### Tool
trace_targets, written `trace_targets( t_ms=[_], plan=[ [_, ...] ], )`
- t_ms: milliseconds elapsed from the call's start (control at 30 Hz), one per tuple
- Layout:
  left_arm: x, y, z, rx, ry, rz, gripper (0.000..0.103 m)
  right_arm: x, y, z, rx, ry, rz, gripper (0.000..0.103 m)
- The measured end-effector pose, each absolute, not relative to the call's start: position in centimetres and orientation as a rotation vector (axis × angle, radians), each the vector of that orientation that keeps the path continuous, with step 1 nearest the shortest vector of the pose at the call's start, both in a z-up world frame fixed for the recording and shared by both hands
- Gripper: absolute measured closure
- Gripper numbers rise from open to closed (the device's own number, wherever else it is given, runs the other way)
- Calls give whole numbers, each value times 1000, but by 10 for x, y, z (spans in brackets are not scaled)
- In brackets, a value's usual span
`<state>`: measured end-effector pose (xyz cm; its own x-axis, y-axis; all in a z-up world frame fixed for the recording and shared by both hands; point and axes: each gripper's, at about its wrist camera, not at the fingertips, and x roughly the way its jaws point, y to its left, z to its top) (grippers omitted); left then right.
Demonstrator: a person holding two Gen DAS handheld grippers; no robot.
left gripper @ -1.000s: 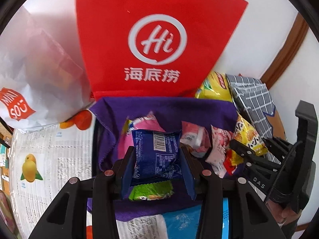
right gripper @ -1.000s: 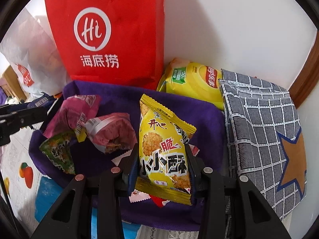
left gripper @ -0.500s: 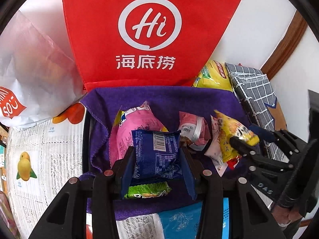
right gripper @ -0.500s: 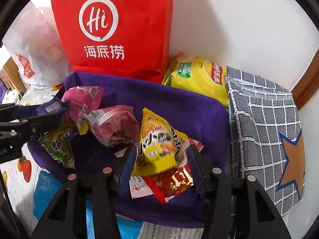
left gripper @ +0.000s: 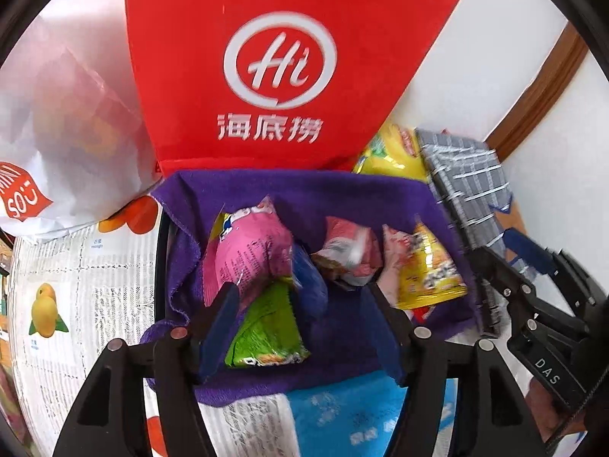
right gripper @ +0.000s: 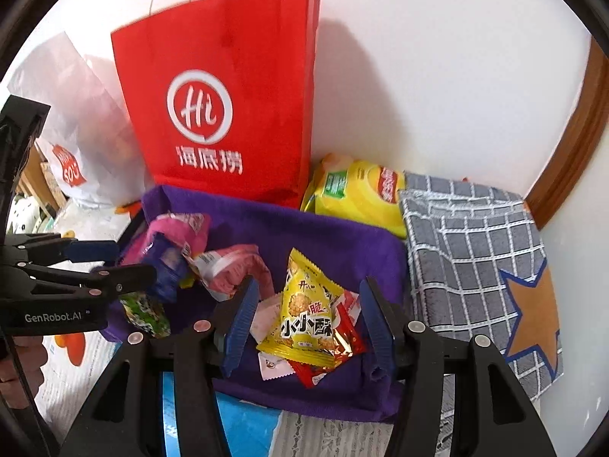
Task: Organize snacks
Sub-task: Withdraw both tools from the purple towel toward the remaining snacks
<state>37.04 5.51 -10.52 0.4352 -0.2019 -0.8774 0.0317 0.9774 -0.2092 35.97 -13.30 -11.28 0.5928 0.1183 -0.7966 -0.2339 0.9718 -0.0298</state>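
White Miniso bag (left gripper: pixel 57 141) far left, red Haidilao paper bag (left gripper: pixel 281 76) standing behind the purple cloth-lined bin (right gripper: pixel 342 236), grey checked cloth (right gripper: pixel 475 251) on the right. Left gripper (left gripper: pixel 304 327) jaws have just been opening, now apart, gripping nothing: blue packet (left gripper: pixel 310 282) lies loose in the bin beside the pink packet (left gripper: pixel 247 255) and green packet (left gripper: pixel 266 327). Right gripper (right gripper: pixel 308 316) jaws also just opened (now apart), yellow snack packet (right gripper: pixel 308 312) lying between them on the red sachet (right gripper: pixel 342 339), untouched; yellow chip bag (right gripper: pixel 357 194) far behind.
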Motion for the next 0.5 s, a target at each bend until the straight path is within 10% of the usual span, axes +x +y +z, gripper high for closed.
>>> trace_targets(
  t_ms=[500],
  plan=[
    [320, 57, -40, -103, 945, -156, 37, 258, -150, -88, -75, 921, 147, 48]
  ],
)
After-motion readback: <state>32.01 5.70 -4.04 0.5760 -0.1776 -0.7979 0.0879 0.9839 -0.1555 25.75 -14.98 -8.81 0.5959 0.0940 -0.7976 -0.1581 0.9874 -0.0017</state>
